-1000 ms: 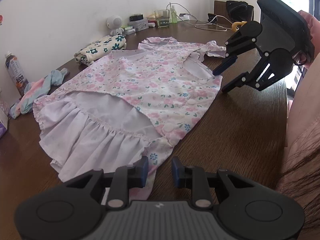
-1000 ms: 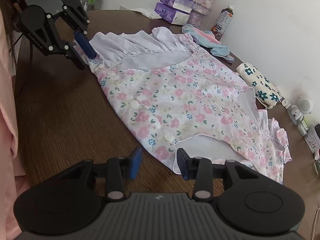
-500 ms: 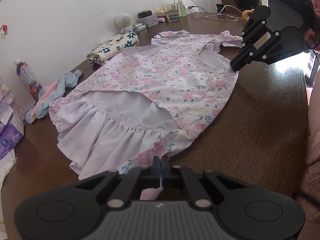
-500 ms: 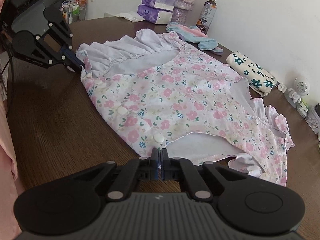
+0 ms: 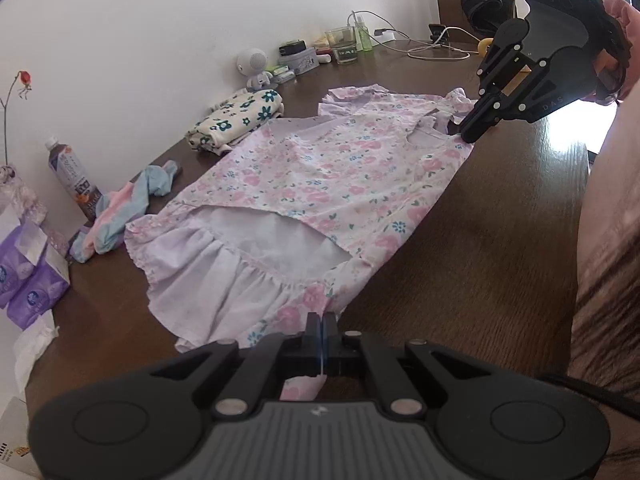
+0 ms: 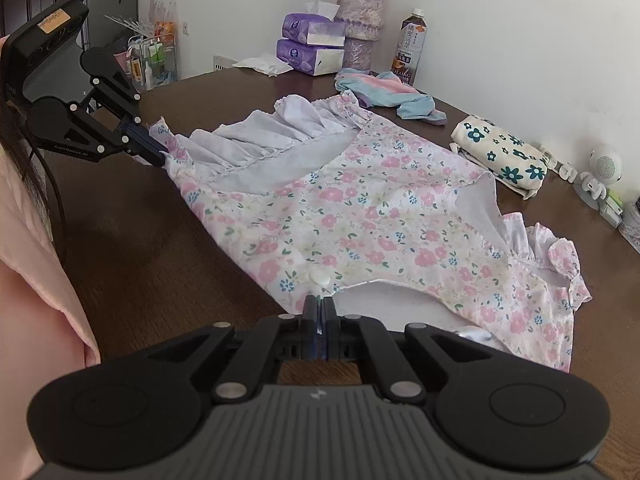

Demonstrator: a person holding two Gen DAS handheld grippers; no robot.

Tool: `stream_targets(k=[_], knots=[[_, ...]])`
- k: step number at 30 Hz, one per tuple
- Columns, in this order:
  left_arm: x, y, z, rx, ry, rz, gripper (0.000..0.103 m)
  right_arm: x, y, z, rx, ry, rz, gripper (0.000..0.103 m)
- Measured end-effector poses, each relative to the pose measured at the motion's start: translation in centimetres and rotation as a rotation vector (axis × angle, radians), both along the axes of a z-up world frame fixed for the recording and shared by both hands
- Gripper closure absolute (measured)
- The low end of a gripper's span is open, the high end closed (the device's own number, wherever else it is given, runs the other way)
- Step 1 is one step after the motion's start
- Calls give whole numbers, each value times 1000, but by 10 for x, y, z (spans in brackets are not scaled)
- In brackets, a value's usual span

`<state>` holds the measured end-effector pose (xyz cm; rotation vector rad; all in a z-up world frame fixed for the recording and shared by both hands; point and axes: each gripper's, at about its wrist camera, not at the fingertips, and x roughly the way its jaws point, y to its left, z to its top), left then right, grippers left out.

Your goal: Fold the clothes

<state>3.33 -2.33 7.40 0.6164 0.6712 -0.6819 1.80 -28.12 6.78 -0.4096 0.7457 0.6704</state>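
Legible markings are few. In the left wrist view, the body of the right gripper [image 5: 466,134] carries raised letters reading "D A S", the rest cut off by the glare. In the right wrist view, the arm of the left gripper [image 6: 160,157] bears small white lettering that is too fine to read with certainty. An orange sticker [image 6: 54,21] on that gripper's housing shows print that is too blurred to read. The drink bottle [image 6: 412,50] on the worktop [image 6: 140,248] has a label with characters, not legible. The purple tissue packs [image 6: 310,54] show no readable name.
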Motion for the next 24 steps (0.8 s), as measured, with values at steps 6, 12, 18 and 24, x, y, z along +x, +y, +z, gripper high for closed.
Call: stream_targets(k=[6,12,18,24], knots=[[37,-16,11,61,-59,-6,103,37,12,11,-59,-53,-19,102],[77,-18,1,29,-25,50,103,80,21,1,-100,-50,-48,102],[103,-16,-9,17,-23,92,103,118,17,-14,-95,-46,-106,102],[120,-18,-12,2,-41,99,103,142,17,-18,-71,-53,-135,102]])
